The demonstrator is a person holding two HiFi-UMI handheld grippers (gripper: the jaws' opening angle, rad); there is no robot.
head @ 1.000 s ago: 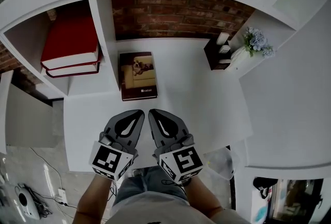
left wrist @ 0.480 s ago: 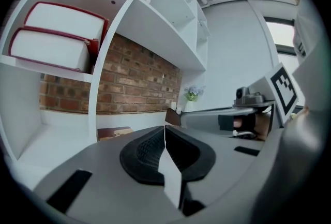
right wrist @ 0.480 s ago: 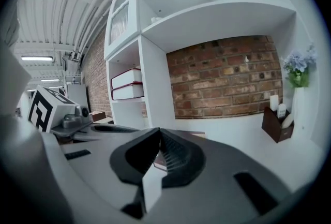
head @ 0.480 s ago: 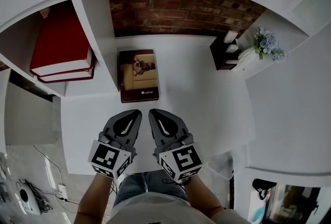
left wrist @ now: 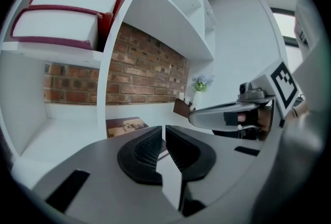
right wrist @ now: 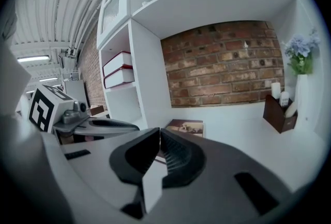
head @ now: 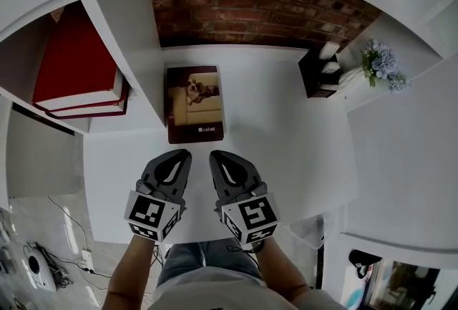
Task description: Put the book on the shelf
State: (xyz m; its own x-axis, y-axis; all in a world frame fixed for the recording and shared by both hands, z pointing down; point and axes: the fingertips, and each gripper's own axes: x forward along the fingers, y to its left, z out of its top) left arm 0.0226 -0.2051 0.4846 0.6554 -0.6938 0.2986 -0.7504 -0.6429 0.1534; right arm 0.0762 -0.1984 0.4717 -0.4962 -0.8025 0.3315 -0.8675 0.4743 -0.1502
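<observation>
- book (head: 195,102) is lying flat on the white desk (head: 286,144);
- left gripper (head: 183,155) and right gripper (head: 215,155) are hovering near it, jaws pressed together, empty

We're in a home-style study nook: a white built-in shelving unit (head: 122,44) wraps a white desktop (head: 286,151) against a red brick back wall (head: 250,8). Thick red hardback books (head: 71,61) lie stacked in one bay. Pale blue flowers in a white vase (head: 383,64) stand beside a dark brown desk caddy (head: 316,78). Off to the side, there's a ribbed hall ceiling with strip lights (right wrist: 36,57).
</observation>
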